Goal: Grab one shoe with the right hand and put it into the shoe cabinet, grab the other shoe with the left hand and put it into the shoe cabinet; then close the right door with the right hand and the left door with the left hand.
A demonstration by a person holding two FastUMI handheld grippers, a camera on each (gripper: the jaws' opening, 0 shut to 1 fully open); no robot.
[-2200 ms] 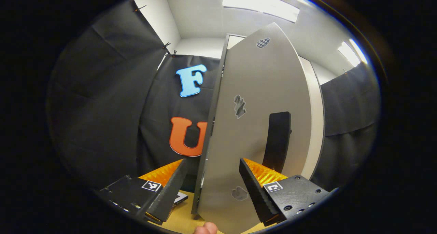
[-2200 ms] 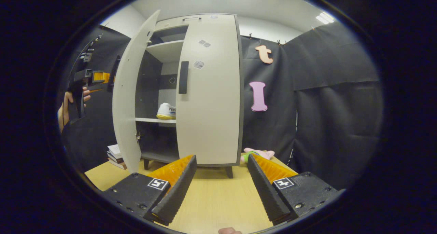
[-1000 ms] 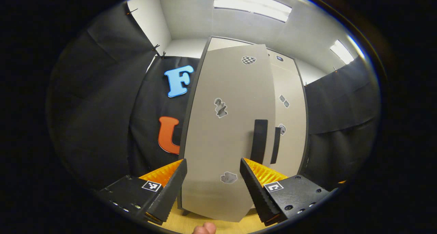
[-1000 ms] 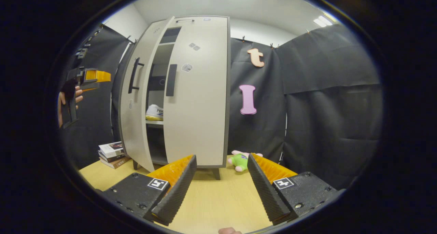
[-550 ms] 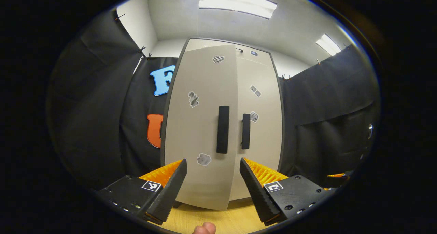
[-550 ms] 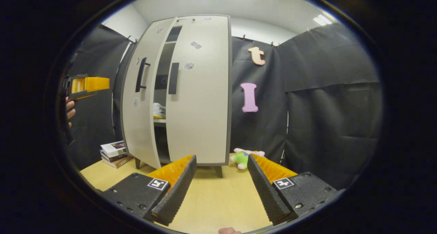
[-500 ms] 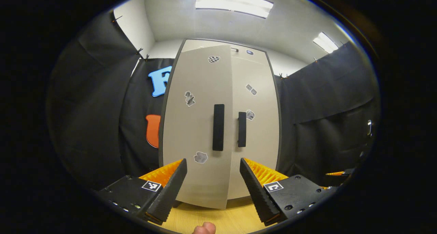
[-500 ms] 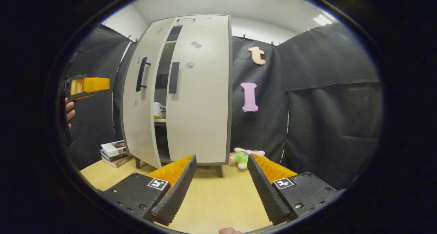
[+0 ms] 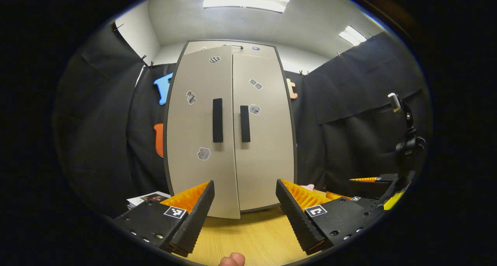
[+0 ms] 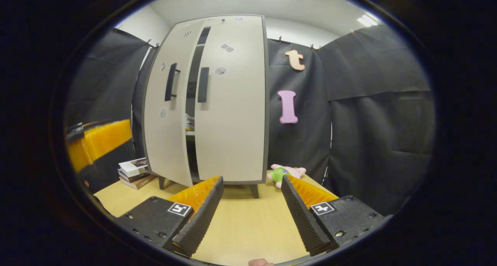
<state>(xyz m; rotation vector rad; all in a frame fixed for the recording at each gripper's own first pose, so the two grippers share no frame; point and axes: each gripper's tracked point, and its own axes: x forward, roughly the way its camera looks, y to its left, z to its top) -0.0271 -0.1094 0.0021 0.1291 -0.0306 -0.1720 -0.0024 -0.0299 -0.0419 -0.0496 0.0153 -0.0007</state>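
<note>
In the left gripper view, your left claw [image 9: 244, 213] stands wide with nothing between its fingers, held above the counter [image 9: 252, 240] and well apart from the shoe cabinet [image 9: 229, 130]. The cabinet faces you squarely. Its right door [image 9: 264, 141] lies flush with the frame. Its left door [image 9: 200, 141] is nearly shut but not quite: its lower corner hangs out in front of the right door's edge. The two dark handles [image 9: 218, 120] sit side by side near the middle seam. A few stickers dot both doors. A stack of books [image 9: 145, 199] lies on the counter at the cabinet's lower left. Far off at the lower right you can see your right claw [image 9: 365, 179], and beside it a camera on a stand [image 9: 405, 141].

In the right gripper view, your right claw [image 10: 250, 211] is also wide and empty, above the counter [image 10: 248, 227] and well short of the cabinet [image 10: 217, 99]. From this side the left door [image 10: 167, 106] stands ajar, with a narrow dark gap between it and the right door [image 10: 233, 103]. Through that gap a sliver of one shoe [image 10: 189, 121] shows on a shelf inside; you cannot tell where the other shoe is. The books [image 10: 134, 172] lie near the cabinet's left foot, and a soft toy [image 10: 285, 172] lies on the counter just beside its right foot. Your left claw [image 10: 99, 141] shows large and close at the left edge.
</note>
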